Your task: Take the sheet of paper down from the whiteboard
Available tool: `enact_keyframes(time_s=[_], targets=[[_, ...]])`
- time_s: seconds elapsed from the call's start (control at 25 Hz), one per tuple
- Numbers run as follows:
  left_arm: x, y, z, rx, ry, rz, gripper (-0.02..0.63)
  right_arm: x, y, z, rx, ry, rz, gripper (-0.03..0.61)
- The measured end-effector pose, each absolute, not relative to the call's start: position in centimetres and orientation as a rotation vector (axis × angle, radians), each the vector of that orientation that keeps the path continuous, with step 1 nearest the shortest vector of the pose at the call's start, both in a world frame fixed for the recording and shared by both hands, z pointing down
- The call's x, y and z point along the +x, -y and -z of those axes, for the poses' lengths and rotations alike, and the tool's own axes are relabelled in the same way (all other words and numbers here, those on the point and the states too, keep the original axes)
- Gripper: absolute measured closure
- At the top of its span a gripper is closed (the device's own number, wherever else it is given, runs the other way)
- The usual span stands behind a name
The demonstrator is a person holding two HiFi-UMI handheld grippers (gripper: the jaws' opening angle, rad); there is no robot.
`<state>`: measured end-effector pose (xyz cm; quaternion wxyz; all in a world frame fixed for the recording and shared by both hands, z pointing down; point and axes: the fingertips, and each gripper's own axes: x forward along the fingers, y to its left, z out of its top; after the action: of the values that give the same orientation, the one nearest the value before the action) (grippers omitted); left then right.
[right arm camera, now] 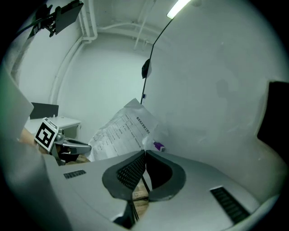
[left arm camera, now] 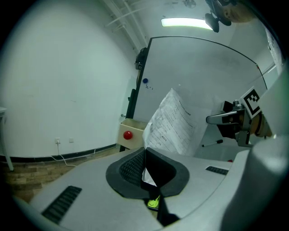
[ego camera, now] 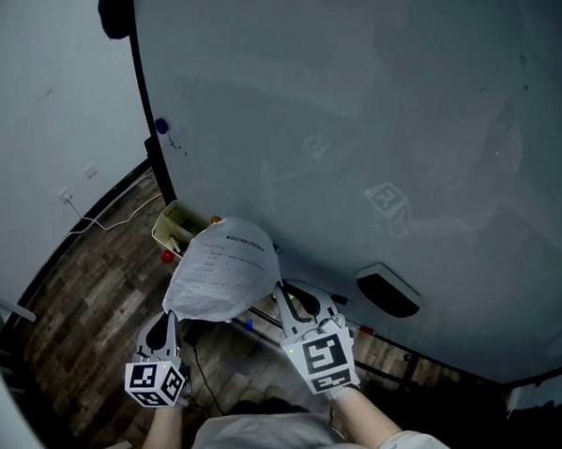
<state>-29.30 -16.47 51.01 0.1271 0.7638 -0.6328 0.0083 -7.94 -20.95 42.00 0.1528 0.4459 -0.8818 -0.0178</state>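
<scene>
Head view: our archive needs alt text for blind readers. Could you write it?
The left gripper and right gripper each pinch a lower corner of a printed sheet of paper, bowed in front of a whiteboard above a wood-plank floor.

The sheet of paper (ego camera: pixel 225 269) at centre is showing white with rows of dark print. The whiteboard (ego camera: pixel 369 120) is looking pale grey inside a black frame (ego camera: pixel 148 113), with a blue magnet (ego camera: pixel 161 127) at the upper left. The left gripper (ego camera: pixel 170 316) and right gripper (ego camera: pixel 283 292) are each carrying a cube (ego camera: pixel 320 358) patterned in black-and-white squares. The floor (ego camera: pixel 88 304) is showing brown wood planks.
</scene>
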Motion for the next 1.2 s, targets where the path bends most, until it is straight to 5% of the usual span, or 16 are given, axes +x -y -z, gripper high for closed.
enact_keyframes(time_s=[1.2], targets=[[-31.0,10.4,-63.4,1.918,1.680,-0.230,0.598,-7.8,19.4,-54.8,1.080,2.478,-0.335,0.557]])
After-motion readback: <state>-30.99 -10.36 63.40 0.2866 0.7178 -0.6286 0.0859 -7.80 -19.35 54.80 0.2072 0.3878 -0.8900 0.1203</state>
